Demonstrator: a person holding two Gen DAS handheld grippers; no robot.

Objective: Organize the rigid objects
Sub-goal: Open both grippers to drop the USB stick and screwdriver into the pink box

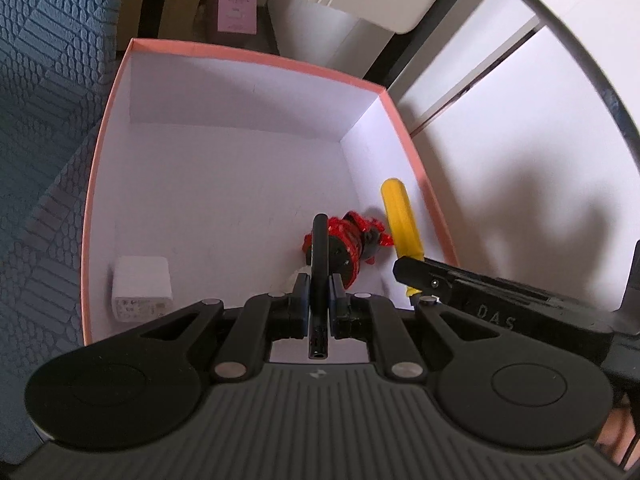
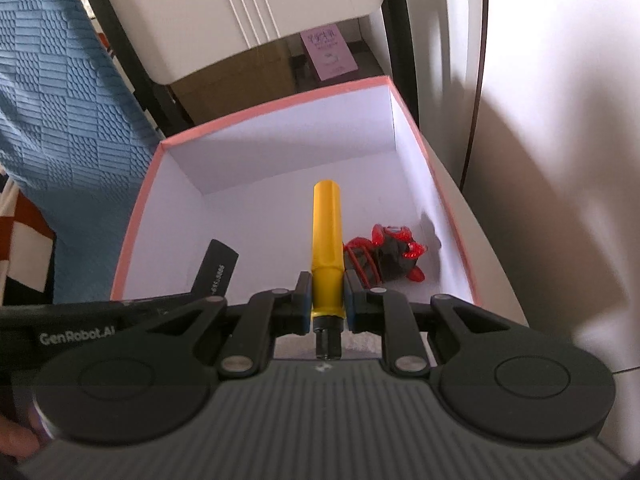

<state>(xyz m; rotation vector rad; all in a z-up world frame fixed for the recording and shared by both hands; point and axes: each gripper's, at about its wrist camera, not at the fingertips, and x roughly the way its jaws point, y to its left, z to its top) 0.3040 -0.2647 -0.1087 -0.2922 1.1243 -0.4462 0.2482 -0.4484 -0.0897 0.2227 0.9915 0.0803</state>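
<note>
The yellow-handled tool (image 2: 327, 240) is clamped at its collar end between the pads of the right gripper (image 2: 328, 296), handle pointing toward 12 o'clock over the open pink-rimmed box (image 2: 280, 100), an attitude that suits lowering it inside. The left gripper (image 1: 320, 292) pinches a flat black bar (image 1: 320, 256) on edge above the same box. On the box floor, a red-and-black object (image 2: 384, 252) lies at 2 o'clock of the yellow handle, and a white adapter (image 1: 140, 288) rests at 9 o'clock near the left wall.
</note>
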